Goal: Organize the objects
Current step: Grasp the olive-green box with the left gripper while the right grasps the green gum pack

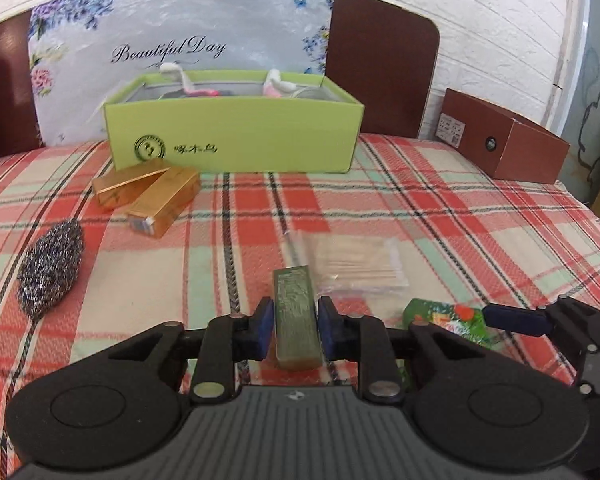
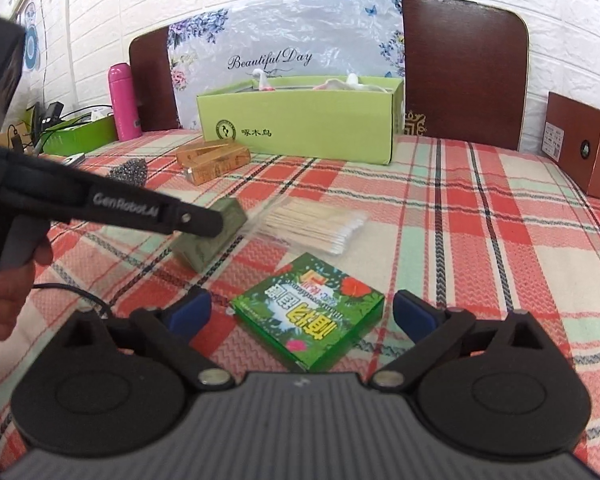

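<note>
My left gripper [image 1: 296, 322] is shut on a dark green bar-shaped box [image 1: 296, 316], with a blue pad against each long side; the box is low over the checked cloth. It also shows in the right wrist view [image 2: 210, 240], partly behind the left gripper's finger [image 2: 196, 220]. My right gripper [image 2: 302, 312] is open, its pads on either side of a flat green printed box [image 2: 308, 312] lying on the cloth. The open light-green box [image 1: 232, 132] stands at the back with white and pink items inside.
Two gold boxes [image 1: 148, 194] lie in front of the green box. A steel scourer [image 1: 50, 266] lies at the left. A clear bag of cotton swabs [image 2: 316, 224] lies mid-cloth. A brown box [image 1: 504, 140] stands at the right, a pink bottle [image 2: 124, 100] at the far left.
</note>
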